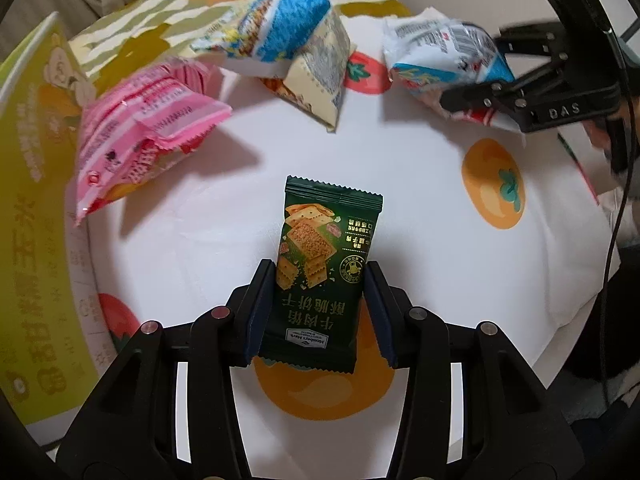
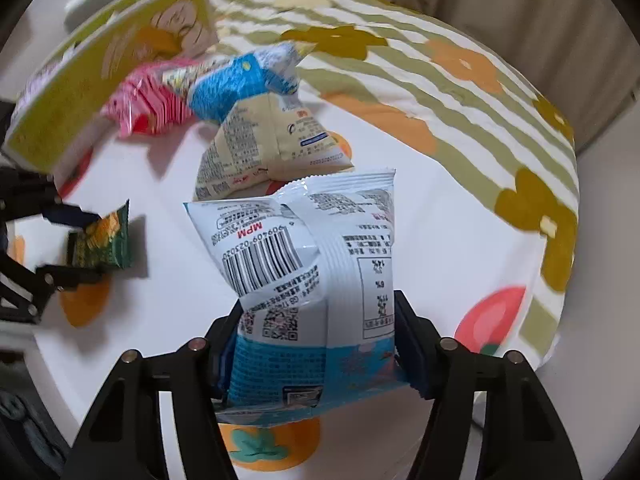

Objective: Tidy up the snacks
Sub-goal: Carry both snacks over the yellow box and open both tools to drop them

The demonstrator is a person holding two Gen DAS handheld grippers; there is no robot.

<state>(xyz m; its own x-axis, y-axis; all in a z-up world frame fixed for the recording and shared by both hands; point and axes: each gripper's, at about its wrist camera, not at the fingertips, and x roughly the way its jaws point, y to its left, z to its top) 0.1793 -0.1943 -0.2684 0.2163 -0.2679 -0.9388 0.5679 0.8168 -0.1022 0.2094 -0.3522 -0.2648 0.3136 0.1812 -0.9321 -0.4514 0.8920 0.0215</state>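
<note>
My left gripper (image 1: 320, 280) is shut on a dark green cracker packet (image 1: 320, 232), pinching its lower half from both sides above the white fruit-print cloth (image 1: 400, 152). In the right wrist view that same green packet (image 2: 108, 240) shows at the left, between the left gripper's (image 2: 94, 246) fingers. My right gripper (image 2: 320, 336) is shut on a white and blue snack packet (image 2: 320, 248), barcode side up, creased where the pads press it. The left wrist view shows the right gripper (image 1: 472, 68) at the upper right with this packet (image 1: 440, 52) in it.
A pink packet (image 1: 148, 132), a blue and white packet (image 1: 276, 28) and a cream packet (image 1: 320, 76) lie in a loose heap at the back of the cloth. A yellow-green carton (image 1: 36, 200) stands along the left edge. A striped flower-print cloth (image 2: 460, 92) lies behind.
</note>
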